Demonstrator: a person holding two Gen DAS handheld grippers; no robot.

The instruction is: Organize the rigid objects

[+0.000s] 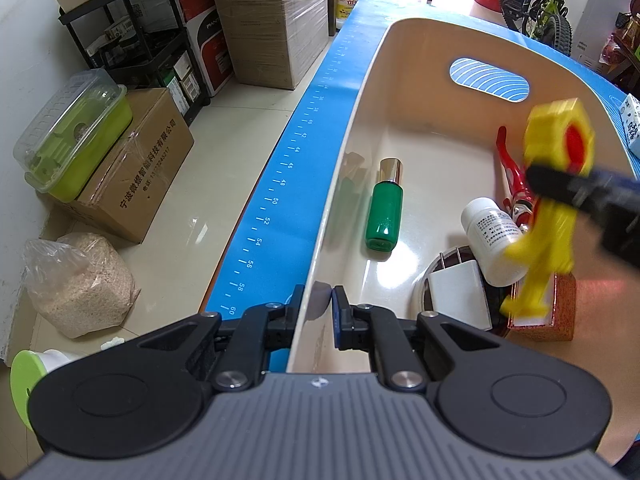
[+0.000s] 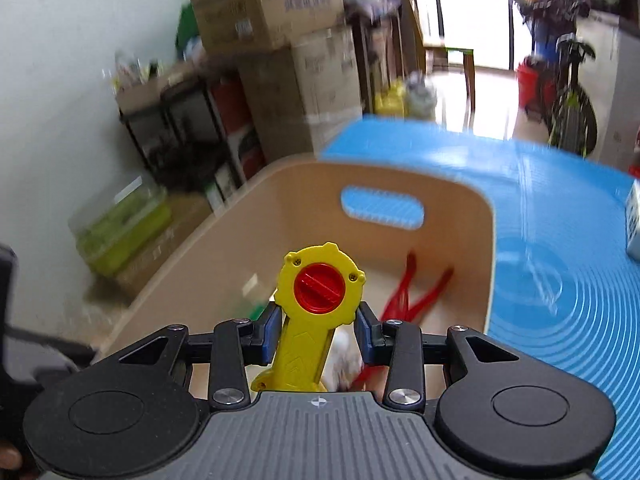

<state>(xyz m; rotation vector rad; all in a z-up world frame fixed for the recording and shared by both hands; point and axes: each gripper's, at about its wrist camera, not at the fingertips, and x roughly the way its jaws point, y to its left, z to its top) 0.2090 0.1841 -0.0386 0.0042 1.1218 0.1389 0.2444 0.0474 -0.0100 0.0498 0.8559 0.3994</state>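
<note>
My left gripper (image 1: 316, 308) is clenched on the cream bin's (image 1: 340, 184) near wall, steadying it. At two o'clock, my right gripper (image 2: 316, 334) grasps the yellow toy (image 2: 316, 312) above the bin, over the white bottle (image 1: 494, 236). I should lower it toward the bare floor beside the green bottle (image 1: 384, 212), then release gently.

The left wrist camera is looking steeply down from close over the beige bin's (image 1: 320, 240) near rim; the right wrist camera is facing across the same bin (image 2: 490, 240) from slightly farther back.
</note>
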